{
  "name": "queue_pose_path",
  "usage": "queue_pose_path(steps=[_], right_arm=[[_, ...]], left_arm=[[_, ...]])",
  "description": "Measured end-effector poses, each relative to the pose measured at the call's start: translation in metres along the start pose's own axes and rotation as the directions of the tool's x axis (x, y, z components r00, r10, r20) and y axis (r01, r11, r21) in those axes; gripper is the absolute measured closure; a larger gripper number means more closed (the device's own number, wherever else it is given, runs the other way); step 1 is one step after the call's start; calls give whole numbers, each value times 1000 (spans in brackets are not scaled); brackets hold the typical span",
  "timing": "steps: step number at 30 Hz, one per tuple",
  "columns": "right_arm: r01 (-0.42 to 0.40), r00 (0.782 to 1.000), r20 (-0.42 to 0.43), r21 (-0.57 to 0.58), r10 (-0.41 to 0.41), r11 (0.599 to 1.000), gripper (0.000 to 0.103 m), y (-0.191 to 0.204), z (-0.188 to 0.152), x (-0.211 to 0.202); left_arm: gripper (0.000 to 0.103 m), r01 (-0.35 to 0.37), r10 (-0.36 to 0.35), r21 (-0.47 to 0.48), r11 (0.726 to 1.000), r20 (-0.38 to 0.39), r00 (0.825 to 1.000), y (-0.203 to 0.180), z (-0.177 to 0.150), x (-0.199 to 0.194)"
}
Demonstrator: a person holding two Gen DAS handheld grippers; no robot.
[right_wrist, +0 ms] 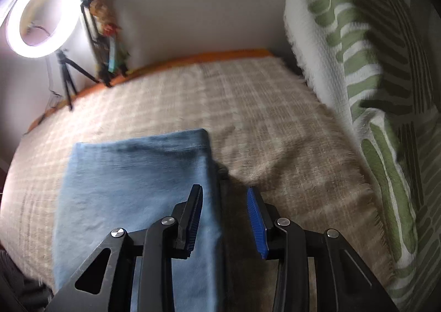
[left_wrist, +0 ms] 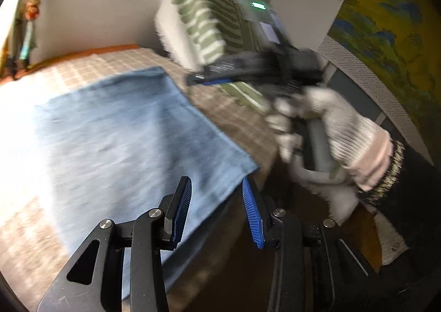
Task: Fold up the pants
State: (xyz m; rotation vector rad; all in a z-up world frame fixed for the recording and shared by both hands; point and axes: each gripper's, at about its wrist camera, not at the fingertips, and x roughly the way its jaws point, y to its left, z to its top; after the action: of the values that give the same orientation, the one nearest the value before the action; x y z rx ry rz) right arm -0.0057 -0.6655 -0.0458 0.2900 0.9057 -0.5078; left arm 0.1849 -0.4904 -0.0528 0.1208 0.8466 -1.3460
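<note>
- So the light blue denim pants [right_wrist: 132, 188] are lying flat as a tidy rectangle on the beige checked fuzzy blanket [right_wrist: 261, 108] covering the bed. I'm counting at least one fold as done, though I can't tell how many layers are stacked in there.
- My left gripper [left_wrist: 216, 193] is hanging over the pants' corner at about 5 o'clock in its own view, blue pads standing apart with nothing pinched. The cloth is passing under the gap, not clamped.
- My right gripper [right_wrist: 224, 196] is sitting over the right-hand edge of the pants, around 6 o'clock in its view. Its jaws are apart too, gripping nothing: one finger over denim, the other over blanket.
- In the left view I'm seeing my right gripper as a blurry dark shape at about 1 o'clock, held in my white knit gloved hand [left_wrist: 330, 124].
- The green and white striped pillow [right_wrist: 366, 69] is leaning at 2 to 3 o'clock, well apart from the pants. The white ring light on a tripod [right_wrist: 41, 14] is glowing at 10 o'clock.
- My guess: I'm either finishing up or lining up one last fold to make the bundle smaller. The edges are looking pretty square already, so not much is left.
</note>
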Motion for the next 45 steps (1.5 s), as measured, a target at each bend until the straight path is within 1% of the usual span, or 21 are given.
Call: queue_pose_path(steps=[2, 4, 5, 6, 8, 10, 12, 15, 20, 25, 27, 29, 30, 32, 35, 37, 39, 41, 43, 44, 45], right_arm=[[-24, 1000, 17, -4, 24, 1000, 64, 6, -9, -10], [-63, 998, 22, 3, 63, 998, 56, 12, -19, -17], [-73, 997, 25, 9, 73, 997, 49, 15, -24, -19], [-84, 996, 26, 13, 84, 996, 43, 16, -27, -19], [-112, 994, 19, 21, 111, 994, 42, 18, -33, -19], [-127, 992, 7, 27, 127, 992, 38, 20, -38, -17], [-128, 992, 8, 20, 128, 992, 24, 21, -42, -17], [-117, 993, 8, 7, 117, 993, 20, 22, -42, -15], [-123, 992, -23, 4, 123, 992, 18, 16, -38, -5], [-155, 987, -41, 45, 157, 987, 17, 1, -31, 10], [-162, 985, -57, 61, 165, 985, 17, -6, -28, 18], [-164, 983, -71, 78, 169, 983, 16, -13, -27, 26], [-181, 979, -80, 97, 189, 979, 16, -18, -27, 31], [-217, 968, -96, 135, 231, 967, 16, -27, -27, 40], [-239, 961, -98, 169, 258, 956, 16, -37, -28, 50], [-253, 957, -95, 193, 275, 948, 16, -44, -29, 57], [-285, 946, -94, 215, 310, 934, 16, -48, -30, 62], [-318, 933, -96, 233, 347, 919, 16, -50, -33, 68], [-335, 926, -96, 236, 365, 912, 15, -49, -34, 73], [-342, 925, -88, 228, 369, 911, 13, -49, -34, 73], [-358, 919, -84, 226, 385, 906, 13, -49, -35, 73]], left_arm=[[66, -46, 46, -2, 999, 20, 999, 7, -1, -15], [53, -90, 90, 0, 996, 41, 995, 11, 0, -29], [43, -117, 117, 0, 993, 53, 992, 14, 0, -35], [40, -139, 139, -2, 990, 59, 989, 19, -2, -42], [40, -170, 170, -10, 985, 65, 983, 27, -8, -50], [37, -199, 200, -27, 980, 65, 978, 33, -9, -53], [33, -219, 222, -51, 974, 68, 973, 38, -7, -56], [33, -236, 242, -89, 968, 67, 968, 50, -8, -59], [33, -248, 256, -114, 962, 58, 965, 59, -8, -55], [33, -225, 233, -148, 963, 46, 971, 66, -10, -50], [33, -197, 207, -194, 961, 35, 978, 75, -10, -47], [33, -157, 171, -261, 952, 29, 985, 87, -12, -43], [33, -144, 158, -286, 947, 28, 987, 92, -13, -41], [33, -113, 128, -339, 934, 24, 991, 103, -16, -37], [33, -77, 88, -410, 909, 9, 996, 118, -20, -29], [33, -59, 70, -459, 886, 6, 998, 128, -24, -24], [33, -41, 52, -510, 859, 9, 999, 137, -28, -19], [32, -23, 32, -543, 840, 8, 999, 143, -31, -14], [32, -9, 14, -557, 830, 5, 1000, 146, -33, -8], [32, -5, 9, -556, 831, 3, 1000, 146, -33, -5], [33, 1, 0, -554, 832, 2, 1000, 145, -34, -3]])
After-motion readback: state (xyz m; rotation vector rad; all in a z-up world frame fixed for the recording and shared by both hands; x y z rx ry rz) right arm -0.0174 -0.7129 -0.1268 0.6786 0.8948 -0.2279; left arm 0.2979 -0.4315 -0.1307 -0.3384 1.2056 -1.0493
